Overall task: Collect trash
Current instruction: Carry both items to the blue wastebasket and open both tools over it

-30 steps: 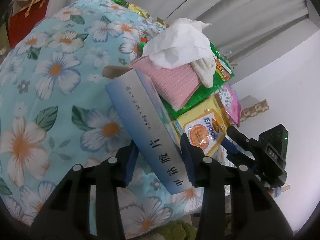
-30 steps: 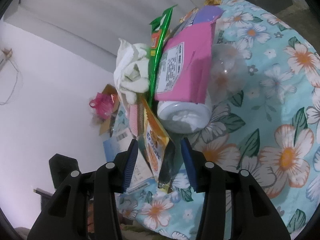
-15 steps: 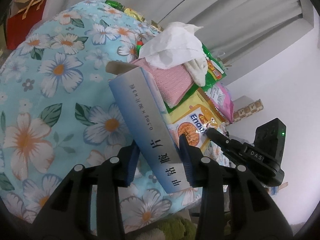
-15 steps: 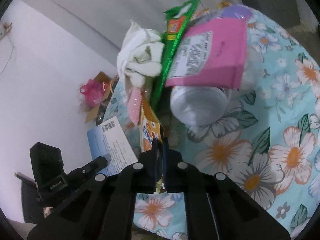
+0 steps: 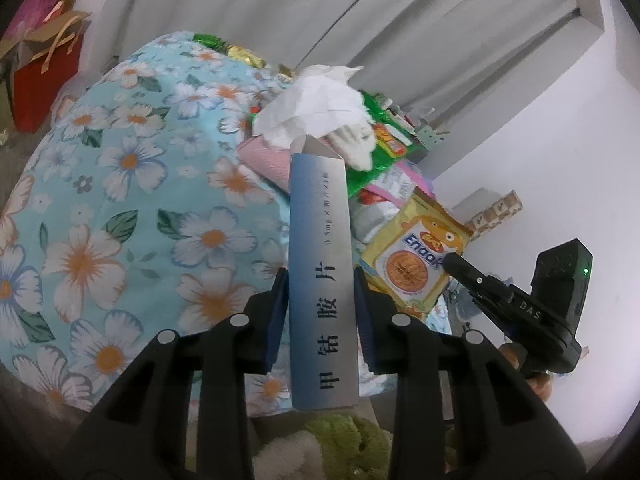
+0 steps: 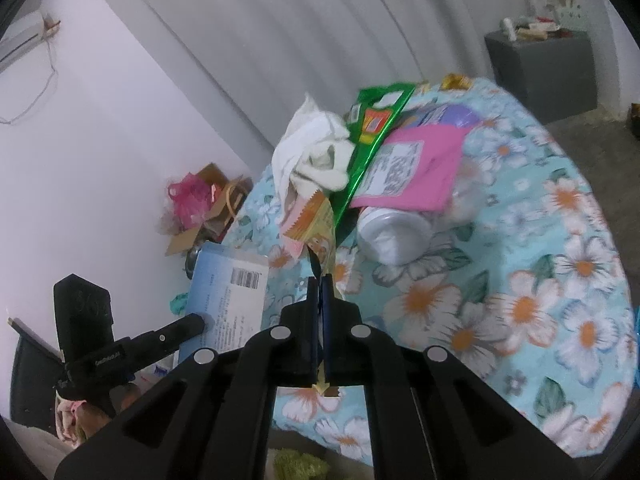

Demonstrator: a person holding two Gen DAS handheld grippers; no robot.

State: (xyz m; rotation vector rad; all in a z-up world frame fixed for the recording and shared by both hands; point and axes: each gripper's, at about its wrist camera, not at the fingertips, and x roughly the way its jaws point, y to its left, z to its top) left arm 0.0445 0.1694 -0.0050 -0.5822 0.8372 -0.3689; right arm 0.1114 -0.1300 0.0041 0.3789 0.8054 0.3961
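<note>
A pile of trash lies on the round table with a blue floral cloth (image 5: 120, 208): crumpled white tissue (image 5: 316, 108), a green wrapper (image 6: 368, 136), a pink packet (image 6: 416, 168) and a white plastic cup (image 6: 392, 234). My left gripper (image 5: 320, 292) is shut on a long blue-and-white medicine box (image 5: 320, 264) and holds it lifted off the cloth; the box also shows in the right wrist view (image 6: 228, 300). My right gripper (image 6: 320, 292) is shut on a yellow Enaak snack packet (image 6: 320, 232), which also shows in the left wrist view (image 5: 416, 256).
A red gift bag (image 5: 44, 68) and cardboard with a pink bag (image 6: 192, 200) stand by the wall beyond the table. A grey cabinet (image 6: 544, 68) stands at the far right. Grey curtains hang behind. Green fuzzy material (image 5: 340, 448) lies below the table edge.
My left gripper has lifted and turned the medicine box upright out of the pile. My right gripper has shut on the yellow snack packet and pulled it back a little.
</note>
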